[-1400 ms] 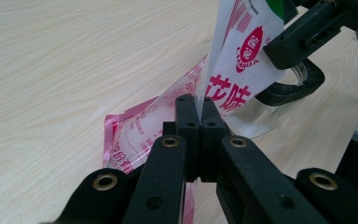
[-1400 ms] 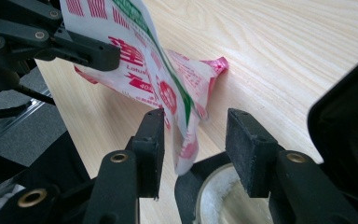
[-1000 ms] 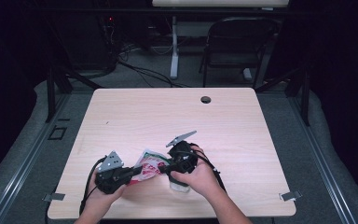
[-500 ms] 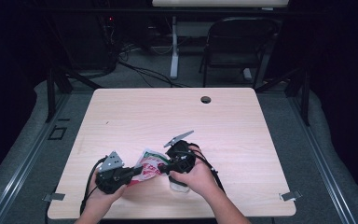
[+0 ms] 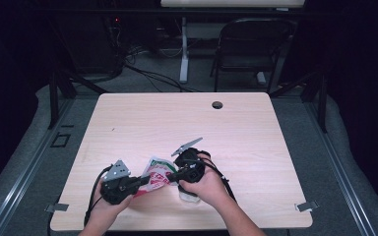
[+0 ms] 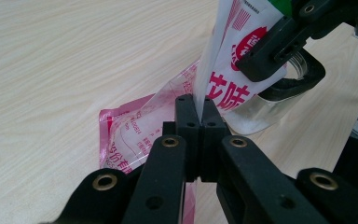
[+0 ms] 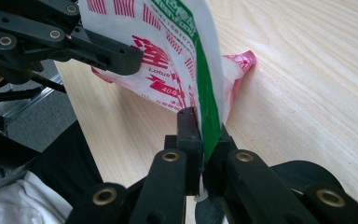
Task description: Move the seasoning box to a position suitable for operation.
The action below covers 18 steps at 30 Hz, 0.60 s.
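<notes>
At the bottom edge of the high view my two forearms came in close together, the left hand low at lower left of centre and the right hand just right of it, both wrists angled inward so the tools pointed at each other.

The left gripper was a black, jointed frame with brass-coloured pivots and a grey three-cornered plate on top. In the left gripper view its jaws stood pressed together on a thin edge of the snack pouch, which rose from the pinch toward the upper right of the frame. The right gripper, of the same black build, was likewise clamped on the pouch: in the right gripper view its jaws met on the green-striped edge of the film, at lower centre.

The pouch was glossy plastic film, white with red print and a green band, partly clear with a pink sealed border, crumpled and held up between the two tools over the near middle of the bench. One corner of it lay on the wood.

The bench top was pale wood grain with rounded corners and a small dark round hole near its far edge. Beyond it, at upper right, stood a dark folding chair on grey floor.
</notes>
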### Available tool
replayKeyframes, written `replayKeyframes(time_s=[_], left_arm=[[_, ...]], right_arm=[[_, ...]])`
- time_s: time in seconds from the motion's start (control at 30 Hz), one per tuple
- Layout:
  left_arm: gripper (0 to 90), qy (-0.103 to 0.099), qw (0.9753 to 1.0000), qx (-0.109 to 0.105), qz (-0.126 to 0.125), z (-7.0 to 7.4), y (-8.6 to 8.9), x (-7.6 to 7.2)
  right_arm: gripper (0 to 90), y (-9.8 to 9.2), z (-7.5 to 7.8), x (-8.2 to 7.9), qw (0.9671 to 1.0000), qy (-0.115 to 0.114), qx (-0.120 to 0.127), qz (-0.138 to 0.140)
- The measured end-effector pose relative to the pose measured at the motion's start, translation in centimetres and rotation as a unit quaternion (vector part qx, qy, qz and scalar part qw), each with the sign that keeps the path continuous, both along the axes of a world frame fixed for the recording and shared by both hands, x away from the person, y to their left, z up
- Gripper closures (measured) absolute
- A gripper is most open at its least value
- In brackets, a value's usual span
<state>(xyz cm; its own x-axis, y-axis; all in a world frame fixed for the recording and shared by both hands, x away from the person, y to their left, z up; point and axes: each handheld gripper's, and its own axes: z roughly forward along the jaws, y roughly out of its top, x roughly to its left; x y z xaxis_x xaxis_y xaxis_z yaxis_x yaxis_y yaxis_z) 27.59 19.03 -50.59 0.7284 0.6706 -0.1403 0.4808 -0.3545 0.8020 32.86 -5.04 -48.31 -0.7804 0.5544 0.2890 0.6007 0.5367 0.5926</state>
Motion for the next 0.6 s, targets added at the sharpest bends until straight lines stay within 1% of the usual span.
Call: replayKeyframes(time_s=[0.03,0.13,0.17,0.23,0.27,0.3,0.43,0.47,0.53,0.6], left_arm=[[90.0,-0.003,1.0000,0.001,0.000,-0.06,0.05,0.01],[89.6,0.000,1.0000,0.002,0.002,-0.17,0.13,-0.04],[89.3,0.001,1.0000,0.002,0.003,-0.19,0.16,-0.05],[88.9,-0.001,1.0000,0.005,0.003,-0.28,0.27,0.00],[88.8,0.001,1.0000,0.003,0.007,-0.32,0.26,-0.05],[88.7,0.002,1.0000,0.005,0.006,-0.31,0.34,-0.05],[88.6,-0.004,0.9999,0.008,0.008,-0.32,0.45,-0.10],[88.6,0.000,1.0000,0.002,0.007,-0.37,0.45,-0.15],[88.5,0.001,1.0000,0.003,0.007,-0.37,0.53,-0.21],[88.0,0.001,1.0000,-0.001,0.006,-0.43,0.60,-0.24]], right_arm=[[88.9,0.06,-0.02,-0.04,1.0000,-0.001,0.000,-0.001],[89.5,0.20,-0.13,-0.10,1.0000,-0.005,0.005,-0.001],[89.8,0.20,-0.08,-0.07,1.0000,-0.005,-0.002,0.005],[90.0,0.35,-0.17,-0.16,1.0000,-0.007,-0.001,0.005],[90.0,0.39,-0.17,-0.17,0.9999,-0.009,-0.005,0.009],[90.0,0.44,-0.17,-0.20,0.9999,-0.010,-0.004,0.011],[90.0,0.54,-0.14,-0.29,0.9998,-0.013,-0.004,0.013],[90.0,0.53,-0.13,-0.27,0.9998,-0.012,-0.004,0.015],[90.0,0.55,-0.12,-0.25,0.9998,-0.013,-0.003,0.016],[90.0,0.64,-0.11,-0.33,0.9997,-0.017,-0.003,0.017]])
